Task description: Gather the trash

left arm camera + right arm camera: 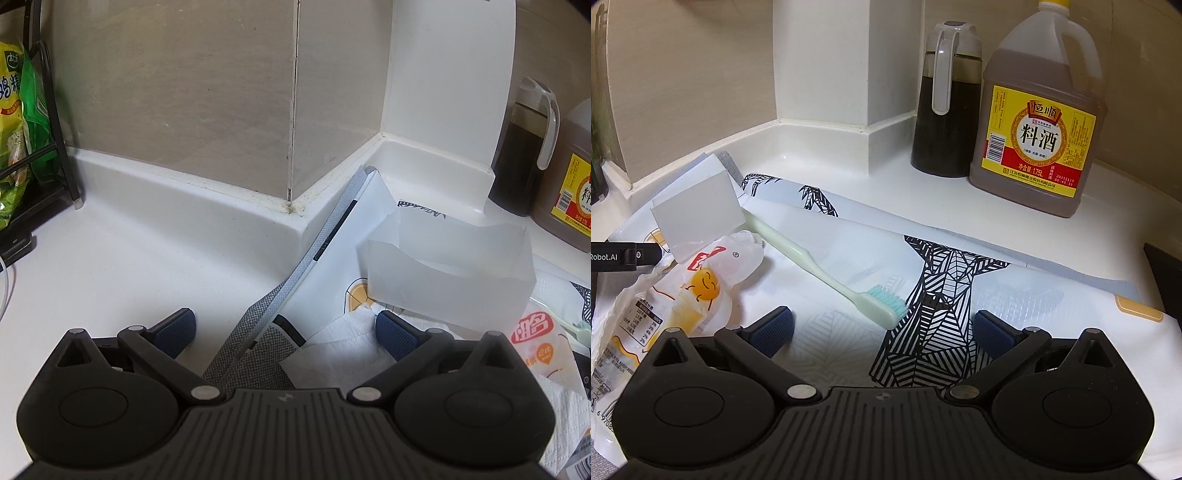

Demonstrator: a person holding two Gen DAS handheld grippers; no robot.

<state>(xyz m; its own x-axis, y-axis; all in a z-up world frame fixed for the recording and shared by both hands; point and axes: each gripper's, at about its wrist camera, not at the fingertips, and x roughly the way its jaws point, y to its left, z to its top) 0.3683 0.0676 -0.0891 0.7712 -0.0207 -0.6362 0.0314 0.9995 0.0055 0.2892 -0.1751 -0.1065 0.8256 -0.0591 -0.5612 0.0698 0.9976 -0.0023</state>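
A white printed mat (960, 280) lies on the counter with trash on it. In the right wrist view a pale toothbrush (820, 266) with teal bristles lies across it, beside a crumpled snack wrapper (683, 291) and a translucent plastic box (698, 210). My right gripper (882, 332) is open, just short of the brush head. In the left wrist view my left gripper (284, 332) is open over the mat's grey edge (258, 325) and a white tissue (343, 343), with the plastic box (450, 266) and the wrapper (535, 343) to the right.
A dark sauce jug (945, 107) and a big cooking wine bottle (1038, 122) stand at the back right by a white pillar (820, 59). A black rack with green packets (22, 122) stands at the left. The tiled wall corner (291, 199) juts in.
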